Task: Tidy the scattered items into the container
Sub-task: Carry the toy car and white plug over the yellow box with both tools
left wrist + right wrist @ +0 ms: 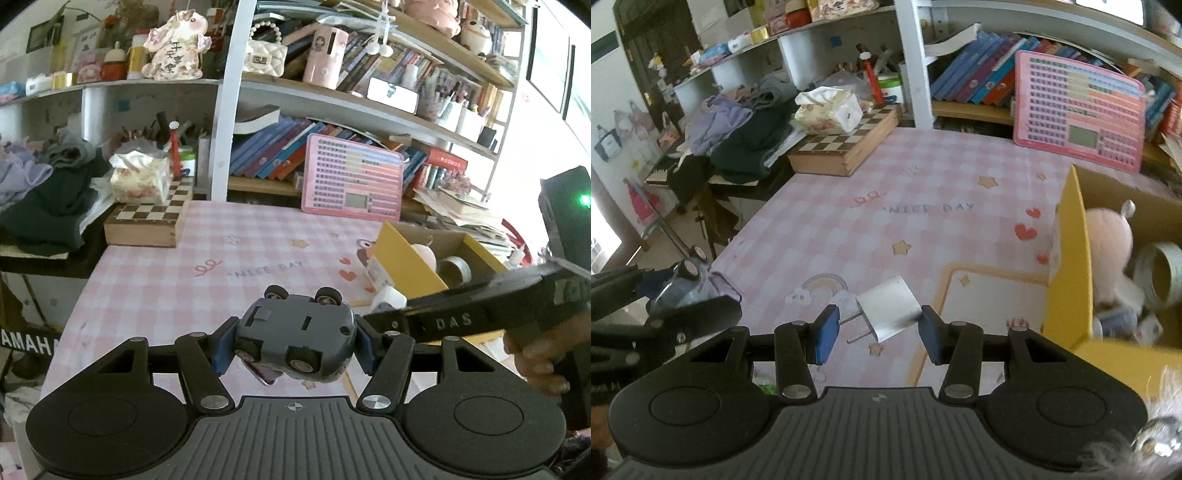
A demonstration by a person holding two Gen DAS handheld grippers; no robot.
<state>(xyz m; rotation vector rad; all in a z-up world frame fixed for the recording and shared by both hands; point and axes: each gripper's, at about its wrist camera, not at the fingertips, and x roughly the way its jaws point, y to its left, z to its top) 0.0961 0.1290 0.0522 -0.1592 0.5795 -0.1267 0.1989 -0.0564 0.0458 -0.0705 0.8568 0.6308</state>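
My left gripper (293,345) is shut on a dark blue toy car (295,332), held upside down with its wheels up above the pink checked mat (207,266). The car also shows at the left of the right wrist view (690,284). My right gripper (879,332) is open, its blue pads either side of a white plug adapter (890,314) that lies on the mat with its prongs to the left. The yellow cardboard box (1067,266) stands at the right, holding a pink plush (1108,243), a tape roll (1160,273) and small items. The box also shows in the left wrist view (406,258).
A wooden chess box (846,144) with a tissue pack (827,109) sits at the mat's far left, beside a pile of clothes (746,129). A pink learning tablet (1078,110) leans on the bookshelf behind. The mat's left edge drops to the floor.
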